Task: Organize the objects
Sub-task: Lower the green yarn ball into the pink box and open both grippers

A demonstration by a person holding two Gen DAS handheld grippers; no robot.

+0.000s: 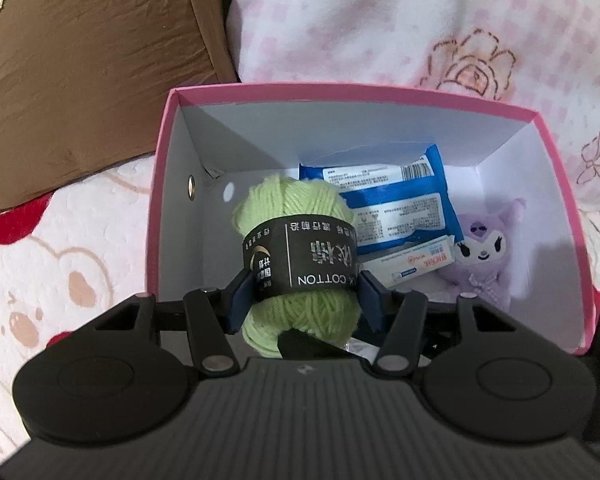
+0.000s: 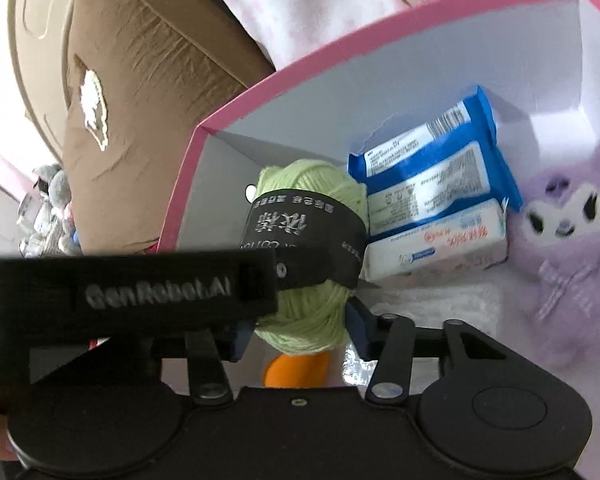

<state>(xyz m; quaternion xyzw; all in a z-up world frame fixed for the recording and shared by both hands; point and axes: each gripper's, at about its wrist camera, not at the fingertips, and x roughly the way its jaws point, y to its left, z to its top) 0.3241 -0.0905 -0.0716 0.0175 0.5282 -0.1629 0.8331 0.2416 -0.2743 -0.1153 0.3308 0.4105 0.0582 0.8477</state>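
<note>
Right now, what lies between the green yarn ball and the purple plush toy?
A blue pack and a small white carton lie there, seen in both wrist views.

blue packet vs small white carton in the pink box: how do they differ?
The blue packet is larger, soft and blue with white label panels; the white carton is smaller, rigid and white with red print. The packet leans against the far wall of the pink box; the carton lies in front of it. Both sit inside the box, beside the purple plush.
</note>
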